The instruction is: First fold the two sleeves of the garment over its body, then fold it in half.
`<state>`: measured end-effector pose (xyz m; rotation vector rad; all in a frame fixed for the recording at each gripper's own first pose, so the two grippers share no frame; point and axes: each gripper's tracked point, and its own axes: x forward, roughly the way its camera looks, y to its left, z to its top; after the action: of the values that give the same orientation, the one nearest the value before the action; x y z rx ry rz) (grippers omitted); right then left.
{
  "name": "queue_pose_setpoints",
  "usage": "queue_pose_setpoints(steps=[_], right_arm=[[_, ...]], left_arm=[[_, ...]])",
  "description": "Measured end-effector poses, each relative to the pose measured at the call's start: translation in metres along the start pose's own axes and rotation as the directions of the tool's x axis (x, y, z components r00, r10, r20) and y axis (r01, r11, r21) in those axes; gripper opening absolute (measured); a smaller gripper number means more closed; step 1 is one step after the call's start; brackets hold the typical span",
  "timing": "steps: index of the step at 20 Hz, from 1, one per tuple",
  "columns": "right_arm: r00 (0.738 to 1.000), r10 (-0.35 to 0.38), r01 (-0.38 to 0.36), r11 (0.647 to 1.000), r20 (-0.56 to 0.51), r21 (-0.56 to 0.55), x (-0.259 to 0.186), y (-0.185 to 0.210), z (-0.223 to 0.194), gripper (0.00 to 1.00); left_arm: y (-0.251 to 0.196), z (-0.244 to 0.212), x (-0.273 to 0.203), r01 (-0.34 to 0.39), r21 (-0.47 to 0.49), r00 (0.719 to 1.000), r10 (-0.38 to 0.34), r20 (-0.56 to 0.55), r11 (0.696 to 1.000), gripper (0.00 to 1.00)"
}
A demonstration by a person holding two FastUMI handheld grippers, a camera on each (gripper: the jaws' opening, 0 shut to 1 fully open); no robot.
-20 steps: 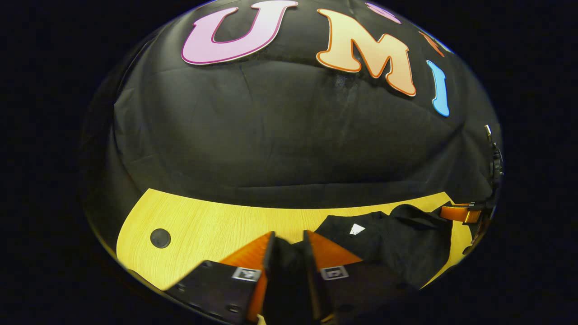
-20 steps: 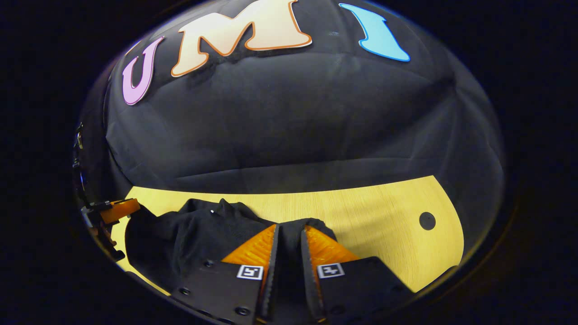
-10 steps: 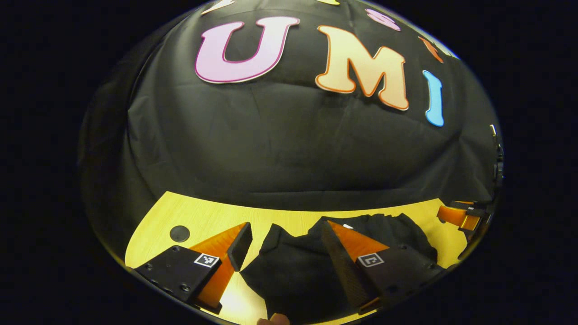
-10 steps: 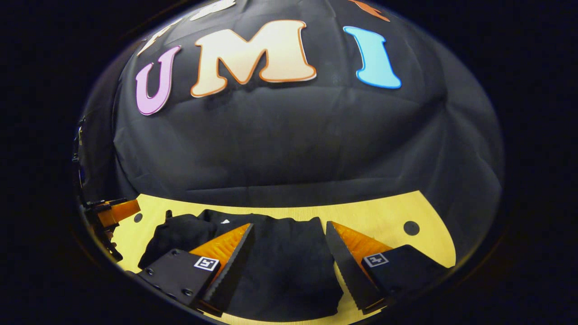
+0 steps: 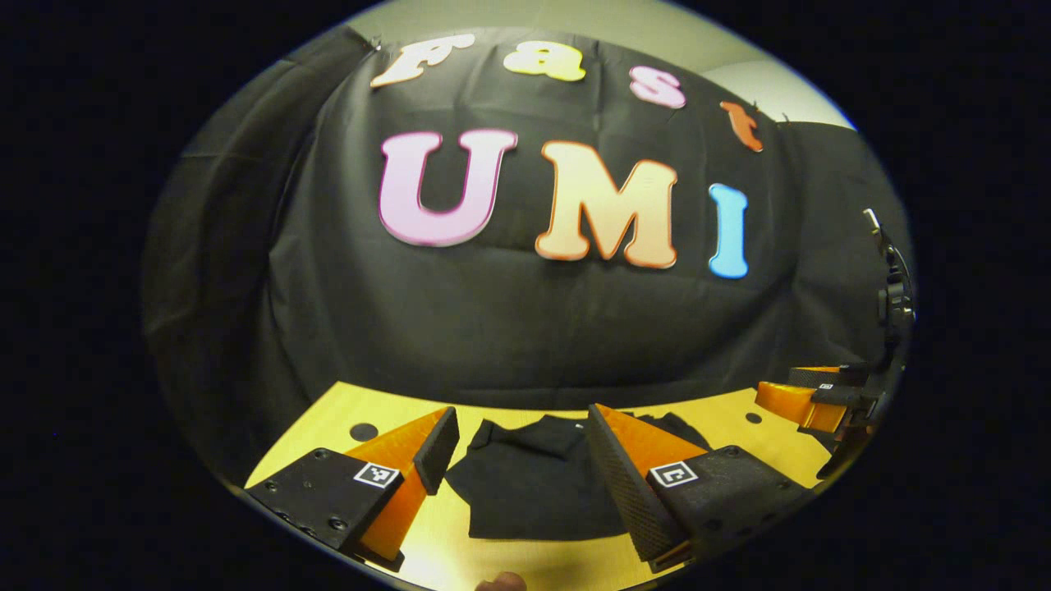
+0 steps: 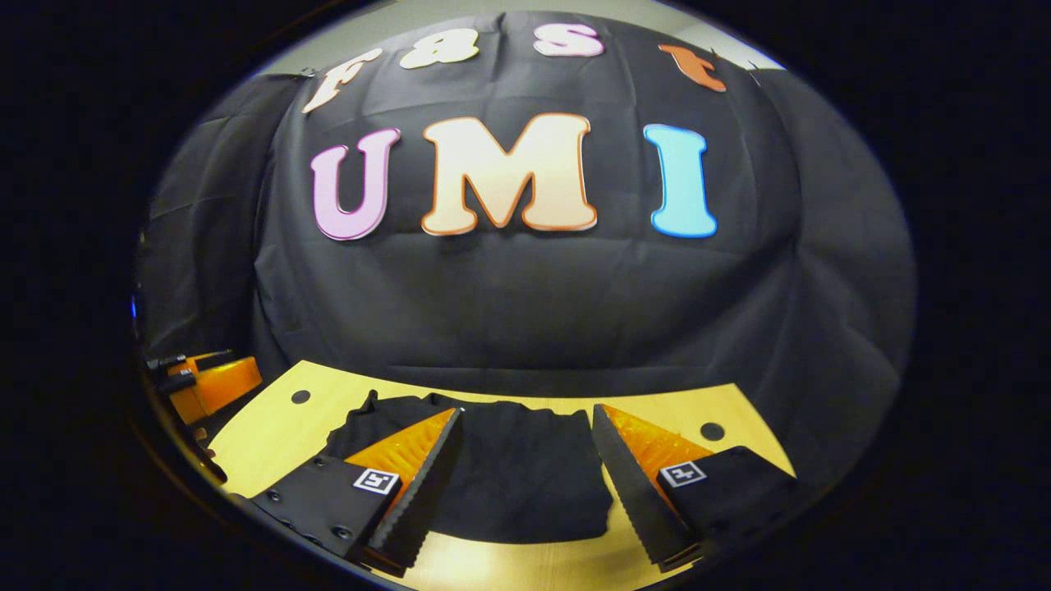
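The garment (image 5: 534, 484) lies on the bench (image 5: 739, 427) as a compact dark bundle, and by its outline the folding looks finished or nearly so — a judgement, since dark cloth on dark cloth hides the layers. The main risk from here is that the fold relaxes: nothing pins the top layer, and an edge that is not pressed flat may creep back and leave the halves misaligned. In the right gripper view the garment's (image 6: 501, 476) far left edge looks ragged and slightly lifted, which suggests the stack is not perfectly even there. A second risk is a snag — if either gripper dips back toward the bench with its fingers apart, a fingertip could catch the upper layer and drag it open.

The left gripper (image 5: 517, 439) is spread wide, holding nothing; the garment sits ahead of it and below, framed between its two fingers but apart from them. The right gripper (image 6: 525, 439) is likewise spread and empty, with the cloth lying between and beyond its fingers, not touching either. Each gripper also appears at the edge of the other's view, off to the side of the garment.
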<state>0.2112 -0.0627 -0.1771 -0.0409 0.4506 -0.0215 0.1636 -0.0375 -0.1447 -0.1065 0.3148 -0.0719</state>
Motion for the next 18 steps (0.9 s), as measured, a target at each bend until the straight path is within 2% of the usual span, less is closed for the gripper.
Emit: queue_pose_setpoints(steps=[2, 4, 8, 13, 15, 18], right_arm=[[0.997, 0.014, -0.013, 1.000, 0.077, -0.021, -0.036, 0.007, 0.016, 0.99], [0.988, 0.039, -0.033, 0.999, 0.149, -0.042, -0.072, 0.012, 0.032, 0.99], [0.960, 0.087, -0.065, 0.994, 0.267, -0.090, -0.137, 0.015, 0.047, 0.99], [0.937, 0.170, -0.149, 0.985, 0.306, -0.092, -0.199, 0.019, 0.031, 0.98], [0.930, 0.207, -0.187, 0.978, 0.305, -0.093, -0.217, 0.022, 0.022, 1.00], [0.934, 0.176, -0.137, 0.980, 0.312, -0.143, -0.232, 0.011, 0.016, 0.99]], left_arm=[[-0.005, 0.022, -0.032, -0.011, 0.001, 0.998, 0.011, 0.063, 1.000, 0.93], [-0.004, 0.030, -0.063, -0.047, -0.001, 0.996, 0.047, 0.076, 0.999, 0.93], [-0.015, 0.058, -0.122, -0.090, -0.036, 0.986, 0.094, 0.138, 0.995, 0.93], [-0.045, 0.081, -0.179, -0.111, -0.030, 0.974, 0.115, 0.196, 0.993, 0.92], [-0.047, 0.090, -0.197, -0.148, -0.055, 0.960, 0.157, 0.231, 0.987, 0.92], [-0.048, 0.086, -0.215, -0.142, -0.083, 0.956, 0.158, 0.245, 0.986, 0.92]])
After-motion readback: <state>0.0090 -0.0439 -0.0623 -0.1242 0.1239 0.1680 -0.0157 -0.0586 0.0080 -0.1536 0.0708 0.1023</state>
